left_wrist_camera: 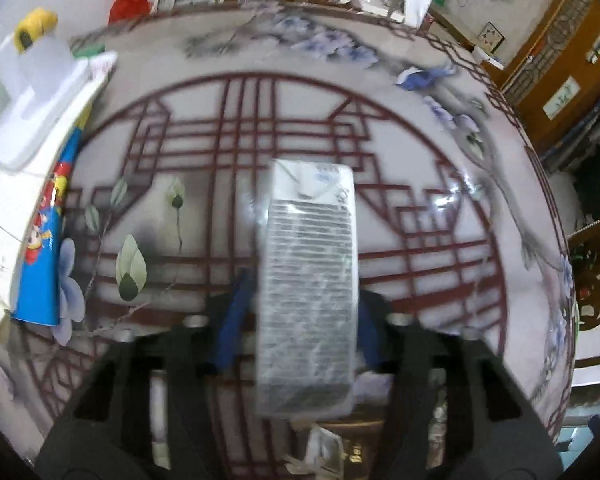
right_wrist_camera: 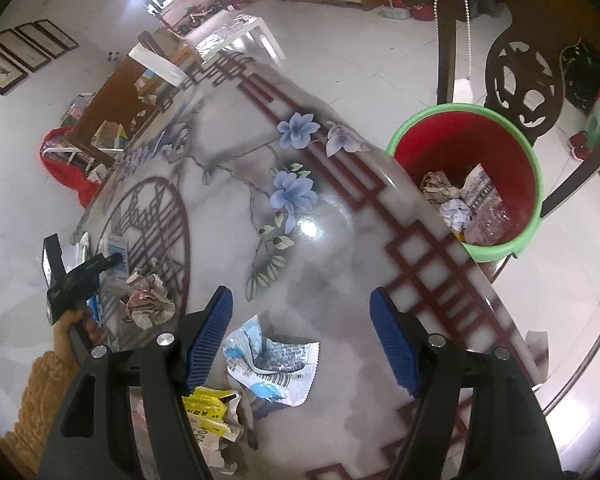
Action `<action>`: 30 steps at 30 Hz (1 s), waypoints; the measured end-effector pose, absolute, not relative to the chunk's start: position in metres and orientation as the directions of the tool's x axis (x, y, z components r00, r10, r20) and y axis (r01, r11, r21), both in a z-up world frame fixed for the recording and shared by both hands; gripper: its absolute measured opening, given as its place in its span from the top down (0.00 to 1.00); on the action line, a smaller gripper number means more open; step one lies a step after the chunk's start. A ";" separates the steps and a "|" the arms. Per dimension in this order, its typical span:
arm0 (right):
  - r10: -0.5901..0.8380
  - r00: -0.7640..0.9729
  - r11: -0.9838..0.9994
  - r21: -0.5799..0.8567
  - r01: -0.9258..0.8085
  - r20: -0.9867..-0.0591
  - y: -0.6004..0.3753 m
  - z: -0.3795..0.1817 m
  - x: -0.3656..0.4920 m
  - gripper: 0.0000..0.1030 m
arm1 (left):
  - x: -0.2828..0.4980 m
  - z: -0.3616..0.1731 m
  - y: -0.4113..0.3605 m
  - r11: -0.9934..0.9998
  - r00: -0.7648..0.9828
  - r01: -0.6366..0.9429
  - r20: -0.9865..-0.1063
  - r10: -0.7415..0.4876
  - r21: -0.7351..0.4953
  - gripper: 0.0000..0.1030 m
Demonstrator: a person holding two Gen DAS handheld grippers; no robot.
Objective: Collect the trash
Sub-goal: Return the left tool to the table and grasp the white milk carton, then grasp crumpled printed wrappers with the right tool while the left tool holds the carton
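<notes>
One white carton (left_wrist_camera: 308, 292) sits clamped between the blue pads of the left tongs (left_wrist_camera: 300, 312), its printed side facing the camera and its far end pointing across the worktop (left_wrist_camera: 420, 152); the print is smeared by blur and unreadable; the carton's near end hides most of the pad faces. The right tongs (right_wrist_camera: 300, 340) stand wide with nothing between them, hovering above the worktop near its edge. Loose trash on the worktop in the right wrist view counts three pieces: one crumpled paper wad (right_wrist_camera: 146, 300) by the left tongs, one torn blue-and-white wrapper (right_wrist_camera: 272, 360) lying just beneath the open gap, and one yellow-labelled packet (right_wrist_camera: 212, 408) partly hidden behind the left-side finger. One bucket (right_wrist_camera: 496, 184), red inside with a green rim, stands beyond the worktop's edge, its lower part cut off by that edge; it holds several crumpled scraps, too tangled to count. One wooden chair (right_wrist_camera: 520, 76) stands behind the bucket. In the left wrist view one small blue scrap (left_wrist_camera: 420, 76) lies far across the worktop; one stack of white and blue boxes (left_wrist_camera: 40, 184) at the left is cut off by the frame.
</notes>
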State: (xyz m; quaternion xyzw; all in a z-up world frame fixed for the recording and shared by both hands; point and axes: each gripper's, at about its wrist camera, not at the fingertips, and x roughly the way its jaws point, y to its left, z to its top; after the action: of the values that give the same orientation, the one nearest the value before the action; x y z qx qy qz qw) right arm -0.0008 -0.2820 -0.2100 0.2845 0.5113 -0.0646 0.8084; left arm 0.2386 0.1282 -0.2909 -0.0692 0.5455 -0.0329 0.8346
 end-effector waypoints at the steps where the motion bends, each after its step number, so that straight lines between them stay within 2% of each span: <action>1: 0.182 0.465 0.834 0.387 0.394 -0.866 -0.280 -0.209 0.000 0.33 | 0.236 -0.291 0.132 0.986 0.409 -0.020 -0.902 -0.141 -0.164 0.65; 6: 0.193 0.439 0.868 0.361 0.340 -0.878 -0.257 -0.208 0.018 0.33 | 0.204 -0.278 0.147 0.982 0.439 0.022 -0.881 -0.177 -0.186 0.65; 18: 0.291 0.330 0.950 0.311 0.008 -0.898 -0.137 -0.222 0.096 0.33 | 0.089 -0.266 0.177 0.982 0.439 0.046 -0.879 -0.187 -0.185 0.65; 21: 0.301 0.299 0.953 0.295 -0.066 -0.906 -0.109 -0.231 0.113 0.33 | 0.080 -0.270 0.178 0.981 0.431 0.045 -0.882 -0.188 -0.188 0.65; 30: 0.309 0.243 0.949 0.281 -0.144 -0.919 -0.066 -0.247 0.153 0.33 | 0.078 -0.279 0.175 0.981 0.431 0.038 -0.883 -0.187 -0.190 0.65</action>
State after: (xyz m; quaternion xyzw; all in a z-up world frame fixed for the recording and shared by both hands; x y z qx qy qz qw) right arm 0.1526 -0.0664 -0.2466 0.0692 0.5982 0.1442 0.7852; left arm 0.0777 0.1749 -0.2791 -0.0704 0.5292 -0.0670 0.8429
